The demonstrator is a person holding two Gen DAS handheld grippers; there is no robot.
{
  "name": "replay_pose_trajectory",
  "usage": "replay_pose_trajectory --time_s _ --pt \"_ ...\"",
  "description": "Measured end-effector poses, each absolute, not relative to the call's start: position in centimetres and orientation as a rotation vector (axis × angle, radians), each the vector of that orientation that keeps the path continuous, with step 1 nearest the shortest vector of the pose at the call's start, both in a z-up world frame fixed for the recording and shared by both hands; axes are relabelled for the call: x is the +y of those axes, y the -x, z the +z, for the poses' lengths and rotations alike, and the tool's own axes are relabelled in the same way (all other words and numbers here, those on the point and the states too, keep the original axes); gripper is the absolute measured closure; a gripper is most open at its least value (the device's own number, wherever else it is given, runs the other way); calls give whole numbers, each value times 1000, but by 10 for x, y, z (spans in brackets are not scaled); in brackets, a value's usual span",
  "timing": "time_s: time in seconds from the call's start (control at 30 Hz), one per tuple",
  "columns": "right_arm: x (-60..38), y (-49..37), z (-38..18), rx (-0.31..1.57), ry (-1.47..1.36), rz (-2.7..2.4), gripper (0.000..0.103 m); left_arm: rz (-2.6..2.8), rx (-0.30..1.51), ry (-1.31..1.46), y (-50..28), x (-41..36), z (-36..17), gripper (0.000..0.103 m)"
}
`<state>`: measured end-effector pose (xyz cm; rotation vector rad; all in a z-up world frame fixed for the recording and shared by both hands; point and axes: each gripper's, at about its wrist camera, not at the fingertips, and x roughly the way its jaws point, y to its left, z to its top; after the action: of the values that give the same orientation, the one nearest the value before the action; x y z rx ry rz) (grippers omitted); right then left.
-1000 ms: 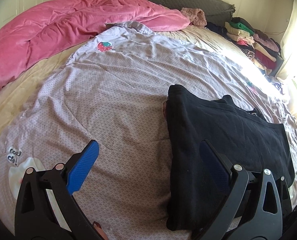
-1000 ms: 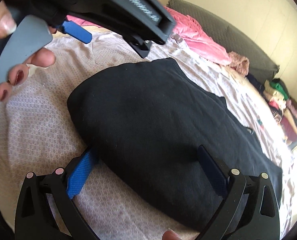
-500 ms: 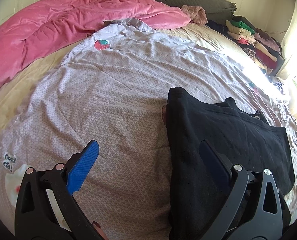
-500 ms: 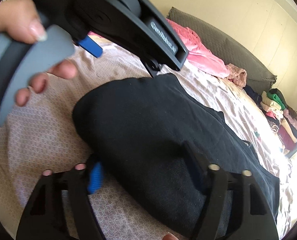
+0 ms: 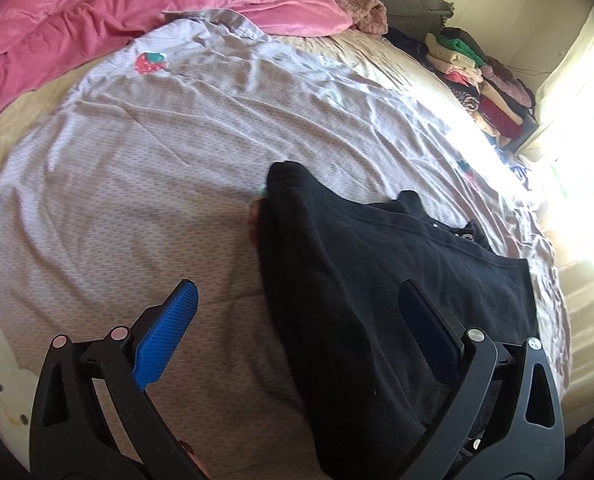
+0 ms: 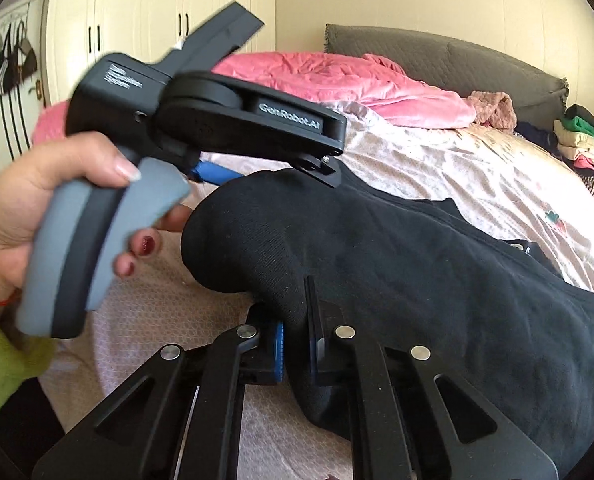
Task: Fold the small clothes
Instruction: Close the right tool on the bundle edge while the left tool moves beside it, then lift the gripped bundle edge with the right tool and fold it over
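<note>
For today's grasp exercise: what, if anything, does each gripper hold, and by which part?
The right gripper is shut on the black garment, pinching its near folded edge. The left gripper is open and holds nothing.

Garment [image 5: 377, 280] on bedsheet [image 5: 137, 200], blanket [image 5: 97, 12] behind

Left of the black garment [image 5: 377, 280] the sheet [image 5: 137, 200] lies bare; beyond it, a pink blanket [image 5: 117, 12] blocks passage.
</note>
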<state>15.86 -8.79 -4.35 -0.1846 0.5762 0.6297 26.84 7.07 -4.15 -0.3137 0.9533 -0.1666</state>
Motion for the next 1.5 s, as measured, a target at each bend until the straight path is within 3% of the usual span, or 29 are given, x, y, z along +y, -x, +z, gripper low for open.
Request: replay_pose_trajectory --time_s 0.23,0.33,0.47,0.63,0.7,0.83,1.5 --pt "-105 -147 -33 534 138 634 96 -236 976 367 -275 53 -45 10" --pt "-109 -144 -32 537 119 635 96 -250 985 367 -276 46 -46 21" --pt "-111 -145 -32 543 106 633 96 -245 992 348 -274 40 -46 48" --pt "-114 -149 -31 539 101 624 96 -244 994 347 -272 40 -43 62" --pt "-115 -148 -30 536 99 618 96 -244 987 343 -270 39 -40 73" --pt "-120 -144 -27 525 98 609 96 -252 966 340 -265 36 -31 77" --pt "-172 -112 5 428 36 533 96 -282 865 272 -240 -16 30 80"
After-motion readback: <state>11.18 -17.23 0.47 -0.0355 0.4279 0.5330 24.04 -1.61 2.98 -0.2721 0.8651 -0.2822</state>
